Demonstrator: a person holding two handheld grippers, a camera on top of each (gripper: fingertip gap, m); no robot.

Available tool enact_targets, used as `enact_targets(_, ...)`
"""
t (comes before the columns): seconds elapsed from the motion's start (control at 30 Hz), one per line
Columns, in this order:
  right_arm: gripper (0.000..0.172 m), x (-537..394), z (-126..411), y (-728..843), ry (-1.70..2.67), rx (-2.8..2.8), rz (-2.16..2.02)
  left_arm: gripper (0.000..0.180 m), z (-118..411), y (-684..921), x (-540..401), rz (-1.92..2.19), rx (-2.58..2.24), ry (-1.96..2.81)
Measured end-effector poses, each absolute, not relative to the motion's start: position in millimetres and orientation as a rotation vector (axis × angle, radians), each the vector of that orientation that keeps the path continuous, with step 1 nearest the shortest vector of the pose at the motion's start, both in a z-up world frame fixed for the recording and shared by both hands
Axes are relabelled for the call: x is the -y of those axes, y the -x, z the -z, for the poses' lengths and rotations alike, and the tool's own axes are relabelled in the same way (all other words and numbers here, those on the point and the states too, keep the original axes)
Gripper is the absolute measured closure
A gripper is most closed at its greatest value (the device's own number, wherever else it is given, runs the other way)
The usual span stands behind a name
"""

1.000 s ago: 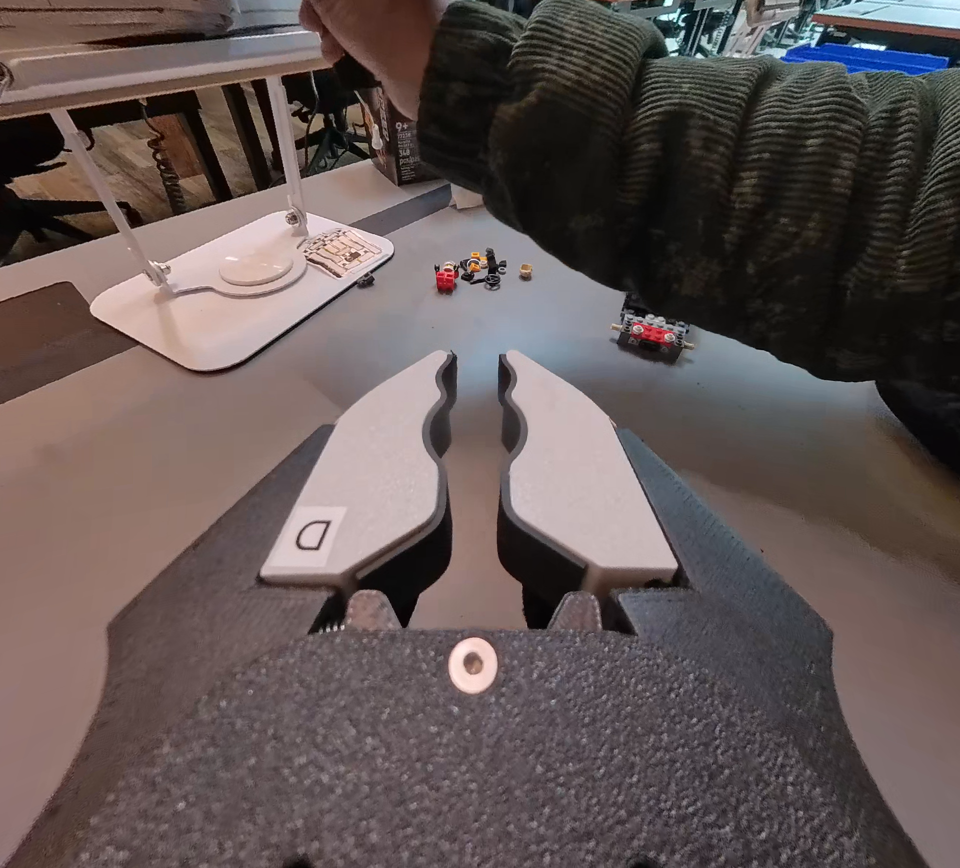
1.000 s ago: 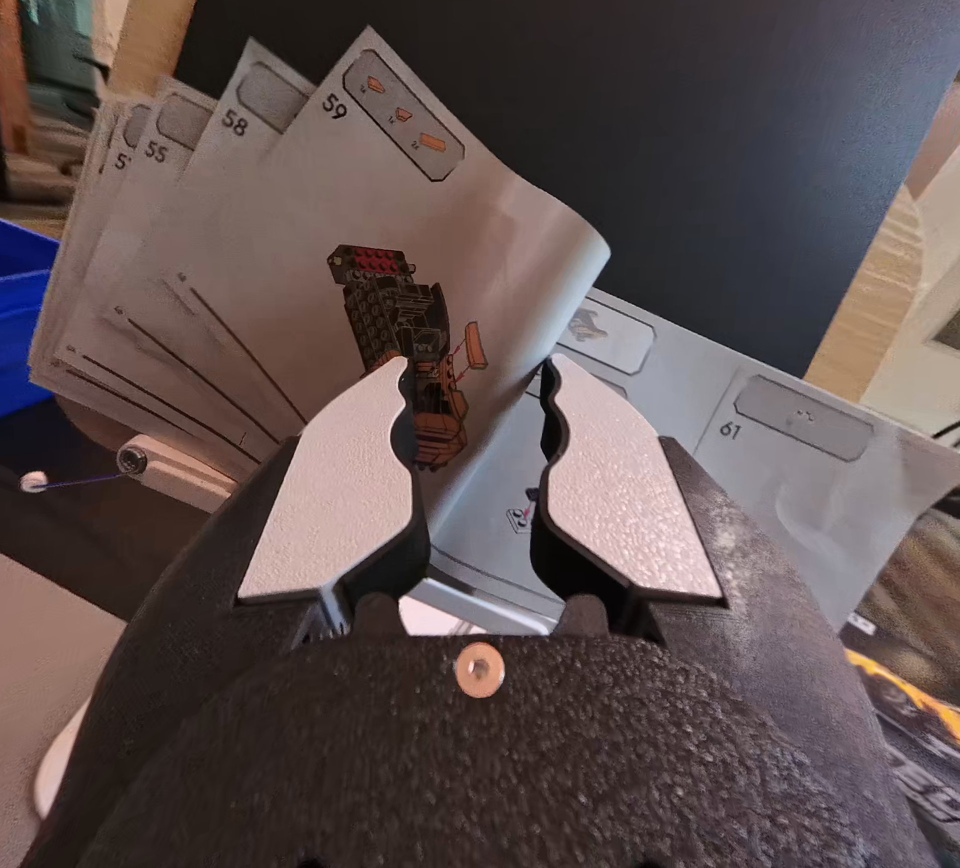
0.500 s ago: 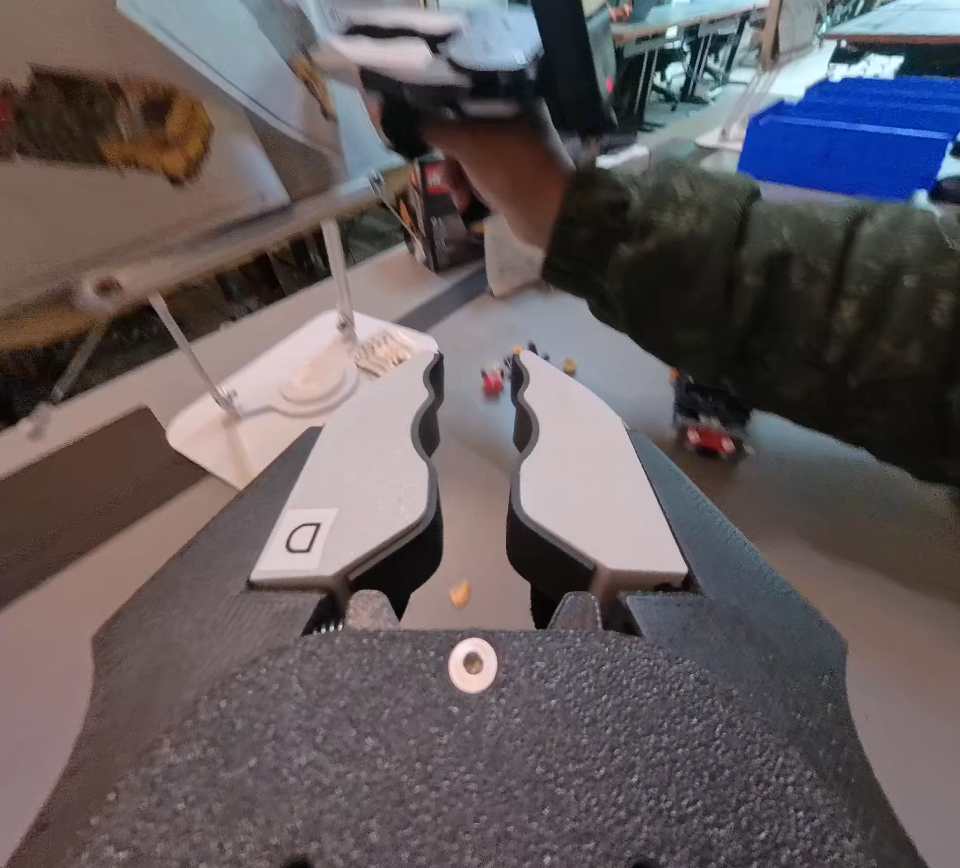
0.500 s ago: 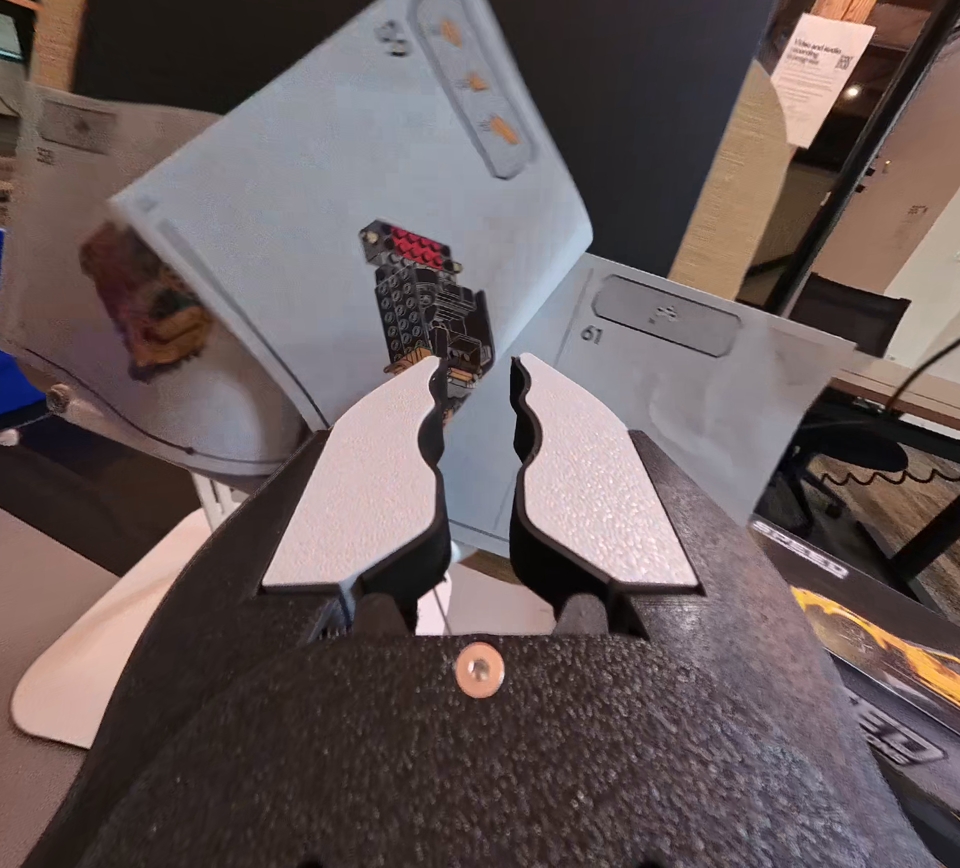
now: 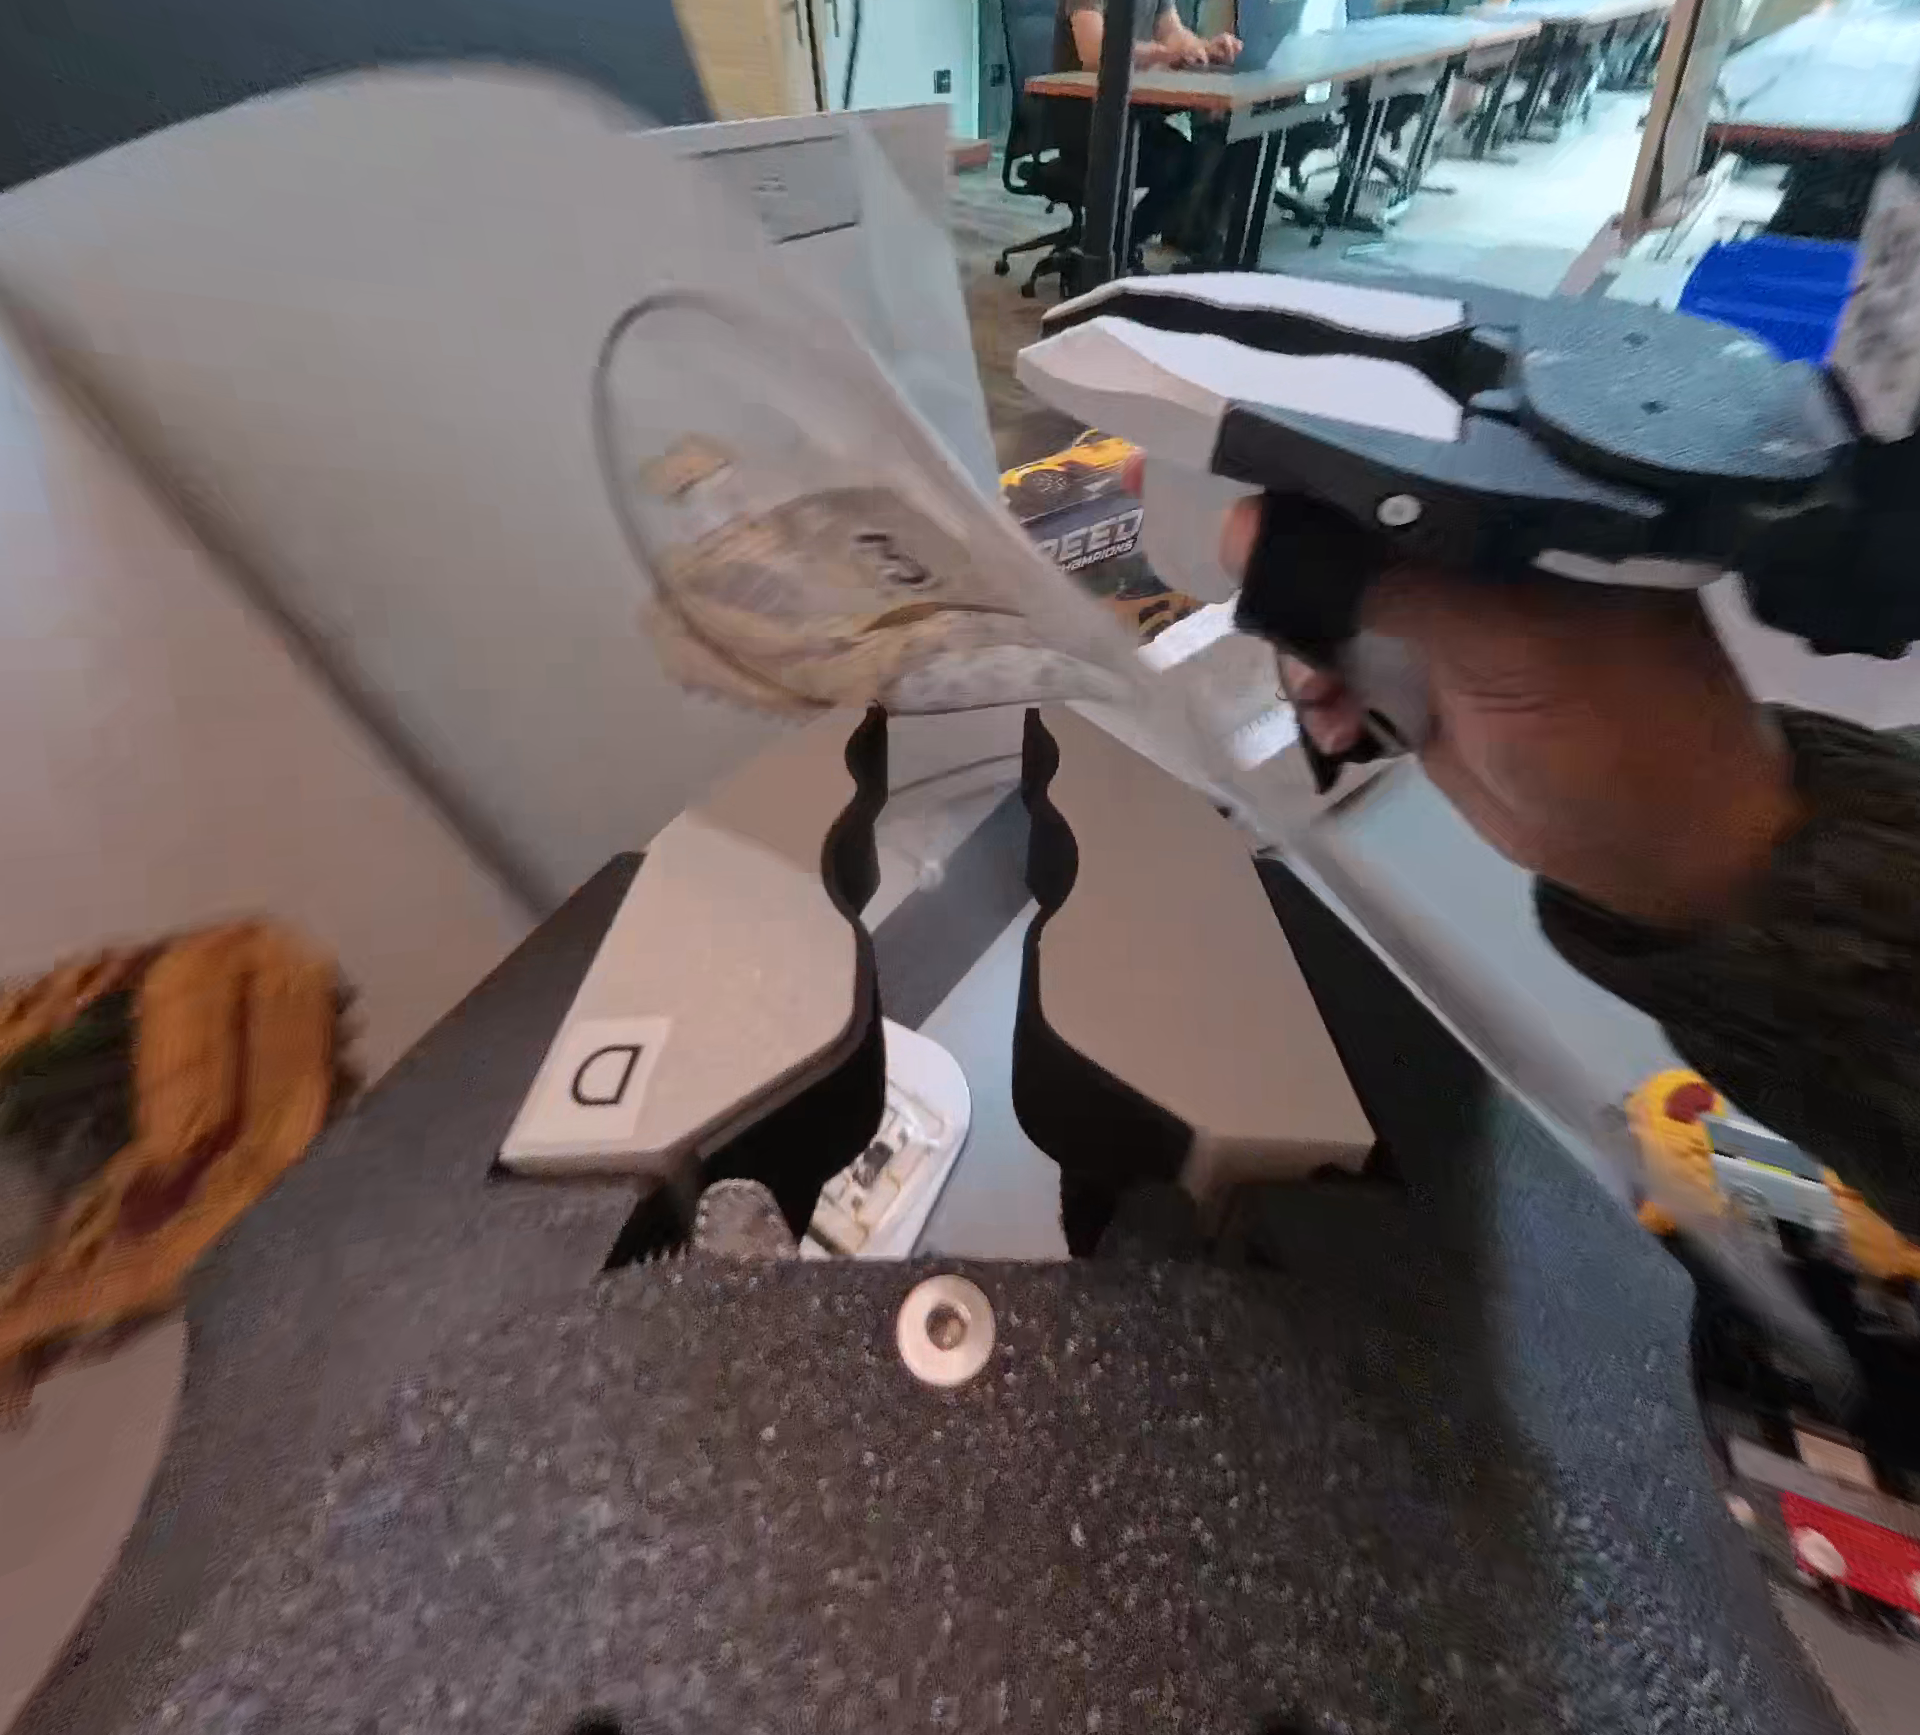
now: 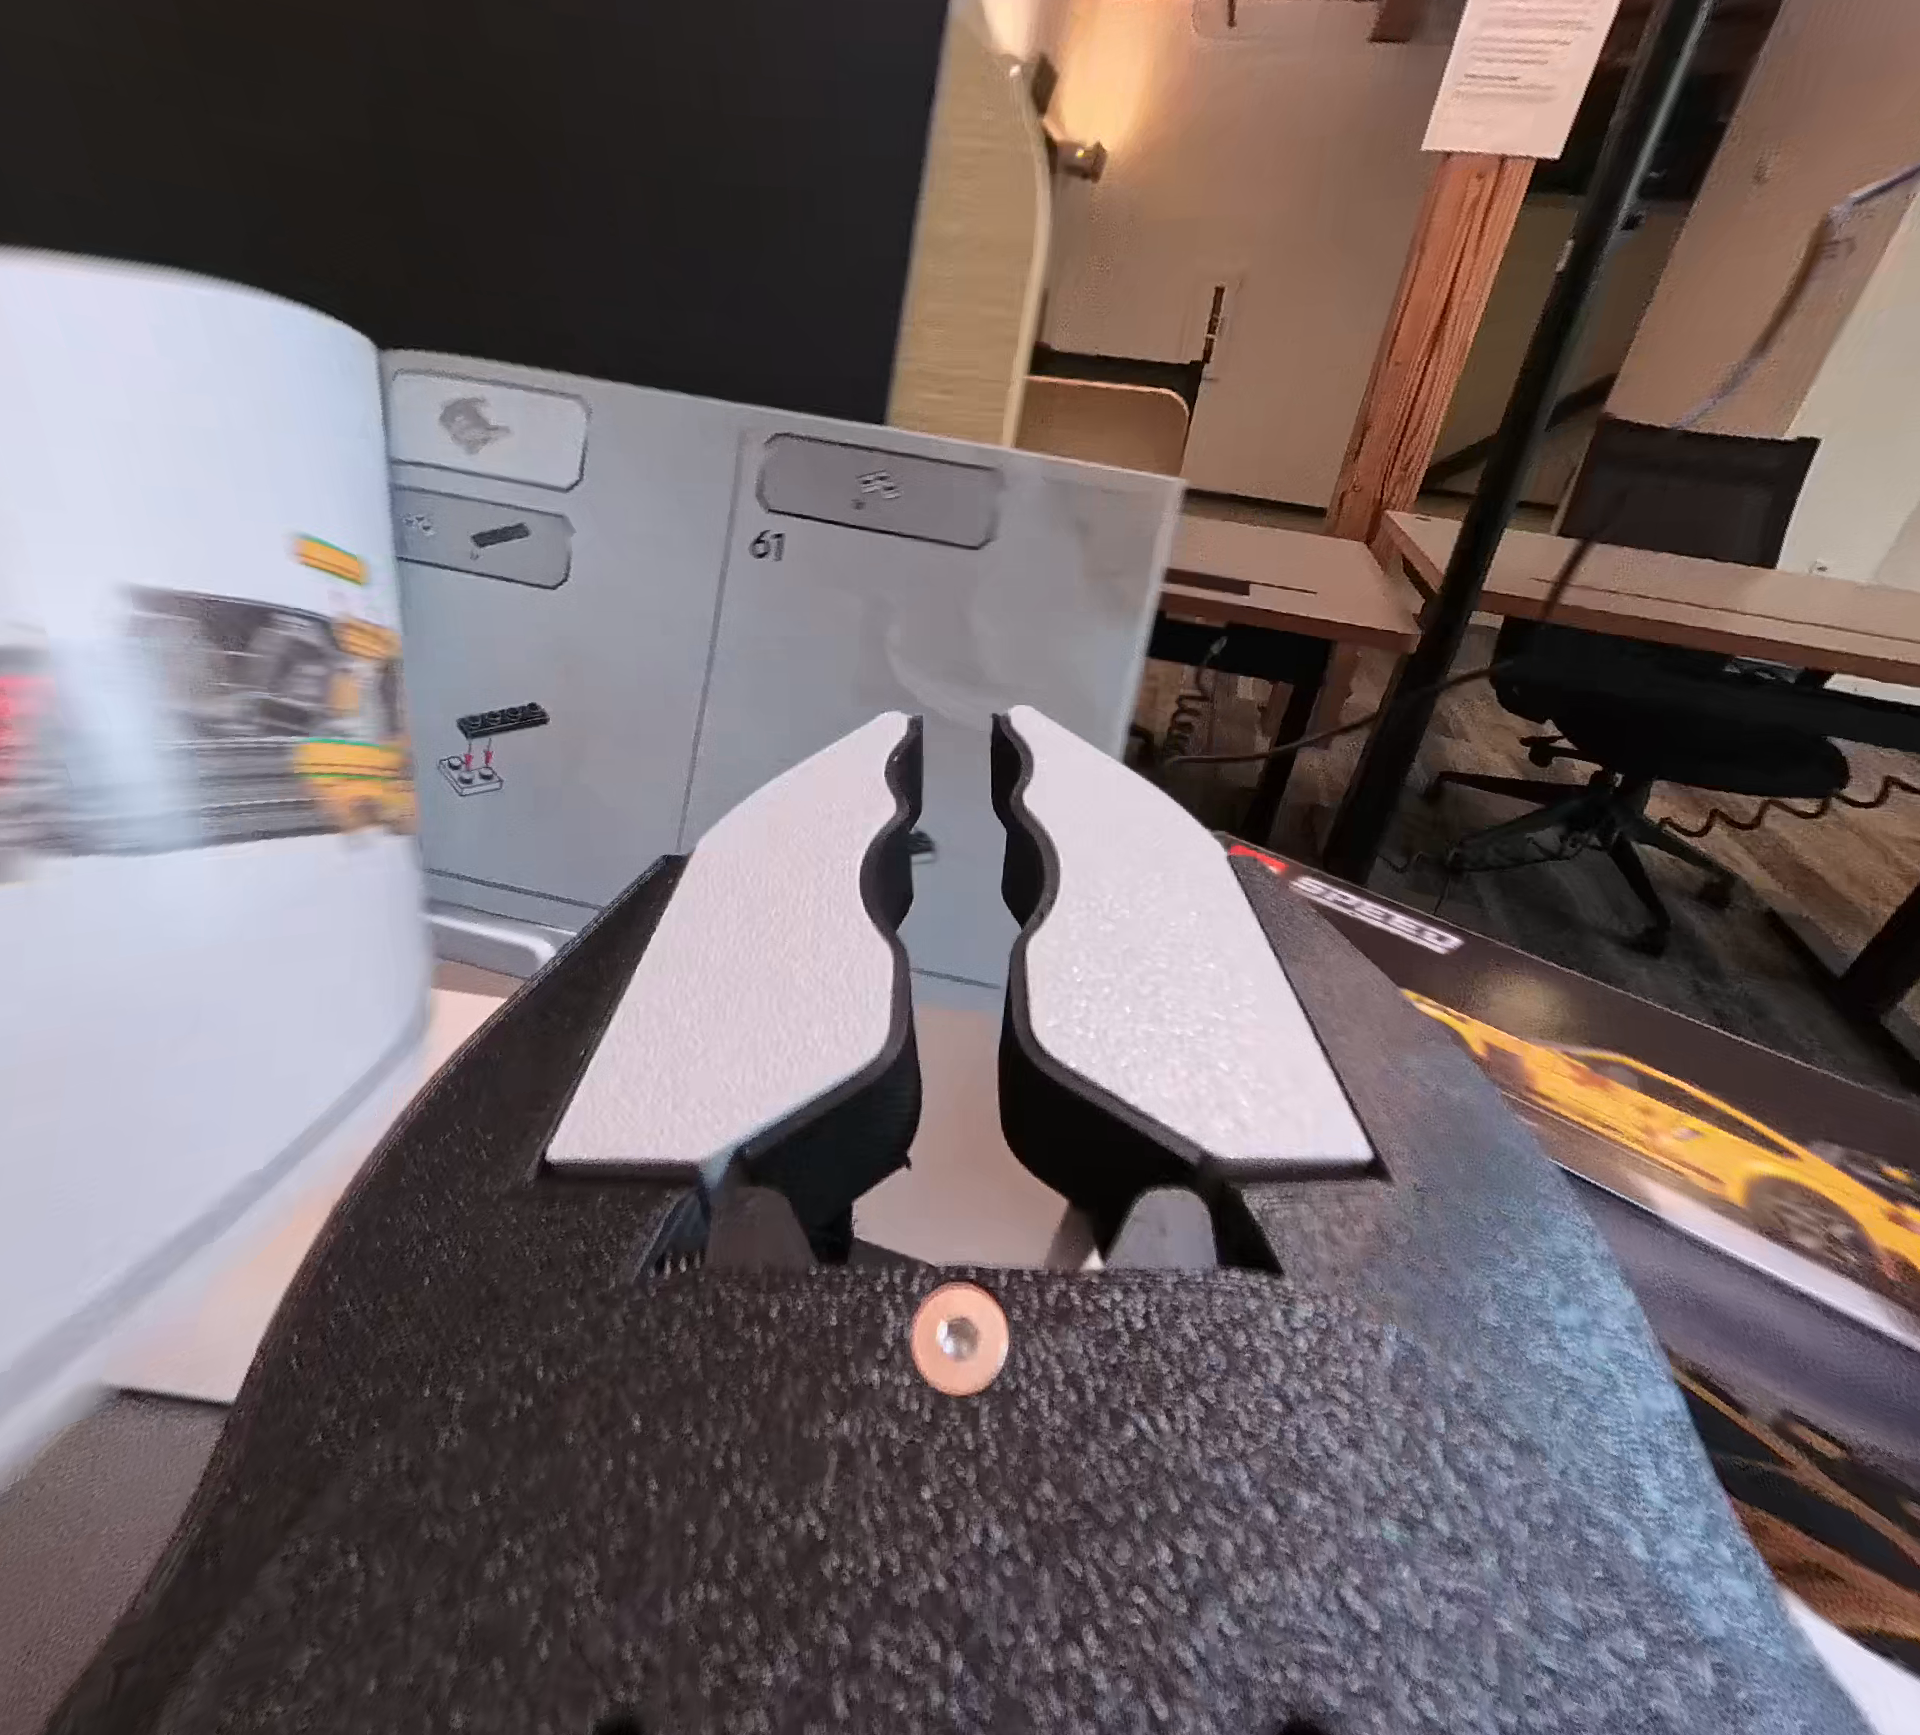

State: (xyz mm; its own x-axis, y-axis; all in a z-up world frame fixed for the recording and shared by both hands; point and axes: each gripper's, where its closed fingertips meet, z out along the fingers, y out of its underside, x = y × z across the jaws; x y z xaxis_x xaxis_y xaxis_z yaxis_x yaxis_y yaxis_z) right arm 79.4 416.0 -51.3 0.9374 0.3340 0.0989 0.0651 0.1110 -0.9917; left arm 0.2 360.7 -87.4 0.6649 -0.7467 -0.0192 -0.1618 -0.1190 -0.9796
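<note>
An instruction booklet stands open on a white stand. In the right wrist view its right-hand page [image 6: 831,646] faces me and a curled, blurred page [image 6: 187,542] hangs at the left. My right gripper [image 6: 956,729] is in front of the right-hand page. Its jaws stand narrowly apart with nothing between the pads. In the left wrist view the same curled page [image 5: 790,480] hangs just above my left gripper [image 5: 953,729], which is open and empty. The right gripper [image 5: 1039,350] shows there too, held by a hand [image 5: 1579,729] to the right of the page and clear of the paper.
The stand's white base [image 5: 914,1124] lies under my left fingers. A dark box with a yellow car picture [image 6: 1610,1114] lies on the table to the right of the booklet. A partly built yellow and grey brick model [image 5: 1683,1155] sits lower right. Desks and chairs are behind. Tip to tip, the grippers are about 11 cm apart.
The page that stood between the right jaws has swung away to the left, and those jaws have narrowed on nothing. My left gripper has risen from the table toward the booklet and opened slightly.
</note>
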Motion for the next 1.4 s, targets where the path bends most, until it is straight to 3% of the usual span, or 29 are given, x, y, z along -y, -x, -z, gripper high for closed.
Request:
enact_targets(0.2,0.148,-370,18,-107,1.275,0.372,-0.281,0.167,87,-26,-390,0.457,-0.770,1.691)
enact_targets(0.33,0.118,-339,5,-82,1.164,0.532,-0.252,0.173,85,-20,-401,0.429,-0.721,1.720)
enact_targets(0.4,0.107,-342,10,-69,1.158,0.581,-0.127,0.174,86,-17,-403,0.416,-0.710,1.725)
enact_targets(0.5,0.104,-382,36,-65,1.266,0.591,0.127,0.174,86,-8,-400,0.385,-0.707,1.728)
enact_targets(0.7,0.125,-449,74,-117,1.462,0.433,0.382,0.177,77,37,-390,0.175,-0.692,1.689)
enact_targets(0.83,0.128,-426,69,-128,1.474,0.301,0.164,0.178,79,63,-393,0.087,-0.706,1.688)
enact_targets(0.93,0.145,-390,79,-86,1.412,0.512,0.041,0.180,79,64,-395,0.098,-0.721,1.682)
enact_targets(1.1,0.143,-381,161,-29,1.521,0.893,0.152,0.180,82,53,-400,-0.011,-0.799,1.685)
enact_targets(1.23,0.137,-410,178,-20,1.574,0.936,0.228,0.180,88,46,-402,-0.137,-0.891,1.695)
enact_targets(1.27,0.144,-415,179,-19,1.569,0.954,0.262,0.180,92,47,-405,-0.180,-0.915,1.719)
enact_targets(1.3,0.169,-416,179,-18,1.552,0.990,0.297,0.180,93,48,-409,-0.222,-0.926,1.730)
enact_targets(1.4,0.171,-411,167,-30,1.449,1.023,0.483,0.180,96,49,-416,-0.278,-0.948,1.758)
